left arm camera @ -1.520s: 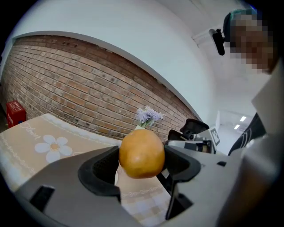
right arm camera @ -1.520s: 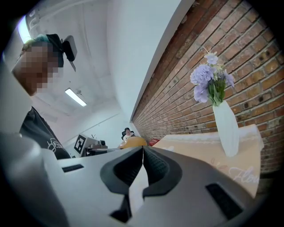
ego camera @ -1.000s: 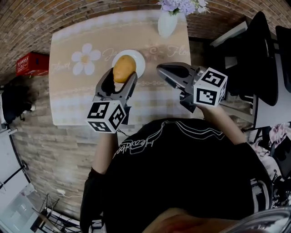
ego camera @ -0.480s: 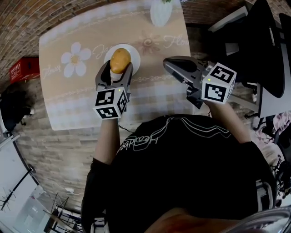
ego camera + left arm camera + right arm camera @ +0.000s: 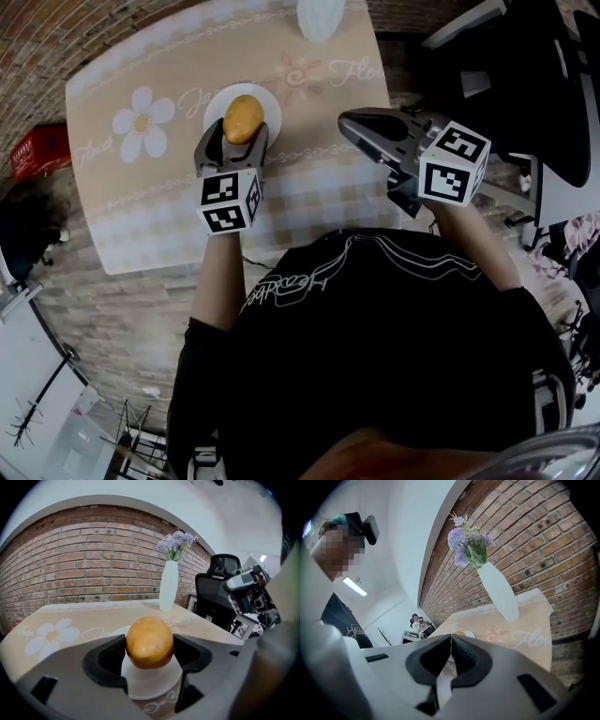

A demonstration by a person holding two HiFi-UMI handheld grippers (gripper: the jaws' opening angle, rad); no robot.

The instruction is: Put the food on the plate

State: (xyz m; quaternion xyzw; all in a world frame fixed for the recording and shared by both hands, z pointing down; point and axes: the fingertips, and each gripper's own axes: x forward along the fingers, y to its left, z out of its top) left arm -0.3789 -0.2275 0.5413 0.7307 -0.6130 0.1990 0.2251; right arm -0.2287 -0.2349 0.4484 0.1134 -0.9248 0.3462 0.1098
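We record: left hand-held gripper [image 5: 233,148] clamped on round orange-brown food [image 5: 243,117], over the white plate [image 5: 213,109] on the counter [image 5: 319,187]. Right hand-held gripper [image 5: 349,121]: jaws together, empty.

Office or lab room with one corner dressed up like a home dining spot. Exposed brick wall [image 5: 93,559] behind a worktop [image 5: 141,187] covered in a beige flower-print cloth, white vase [image 5: 168,585] of purple flowers [image 5: 177,541] at the far edge, small white plate [image 5: 269,105] on the cloth. Office side: black swivel chair [image 5: 220,581] just beside the worktop, person seated at a desk [image 5: 423,626] far back, coat stand [image 5: 385,633], plain white walls, ceiling strip light [image 5: 355,586]. Red box [image 5: 37,150] on the floor.
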